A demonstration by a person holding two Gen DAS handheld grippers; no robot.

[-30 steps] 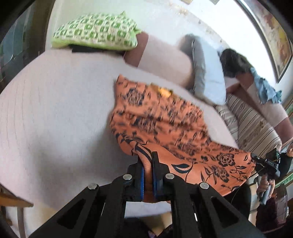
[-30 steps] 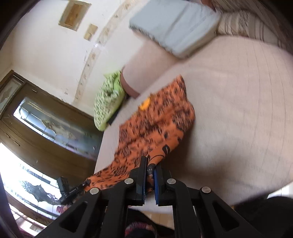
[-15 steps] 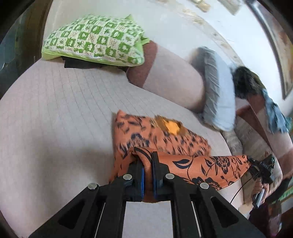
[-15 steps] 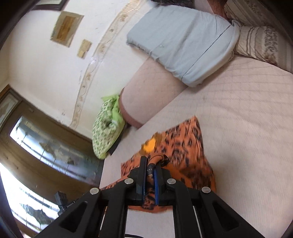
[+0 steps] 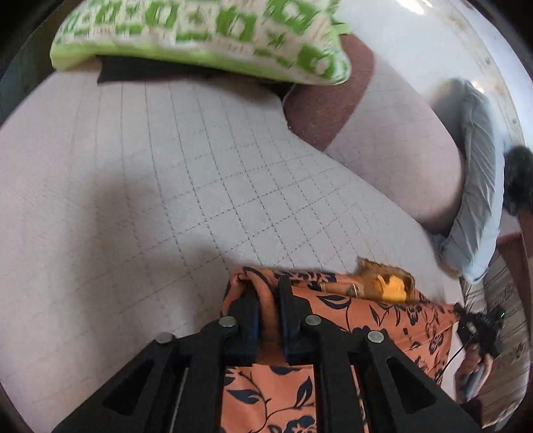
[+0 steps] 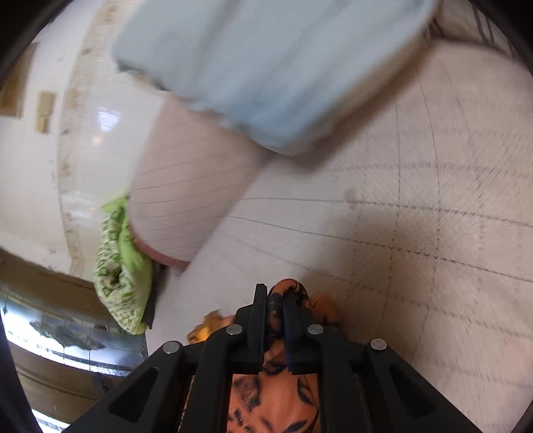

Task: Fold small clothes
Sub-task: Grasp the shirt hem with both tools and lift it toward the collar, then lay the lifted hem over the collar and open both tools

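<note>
Left wrist view
- Left gripper: jaws opening, narrow gap, a bunched edge of the orange floral garment between the pads.
- Garment: near centre to right on the quilted bed cover, yellow patch on its far edge.
- Right gripper: at the garment's right end; jaw state unclear from here.
- Green patterned pillow: far left, blurred.
- Grey pillow: far right, beside the rounded bolster.

Right wrist view
- Right gripper: jaws opening, slim gap, garment corner between the pads.
- Garment: near centre, under the gripper.
- Pale blue pillow: far, blurred.
- Green pillow: left.
</note>
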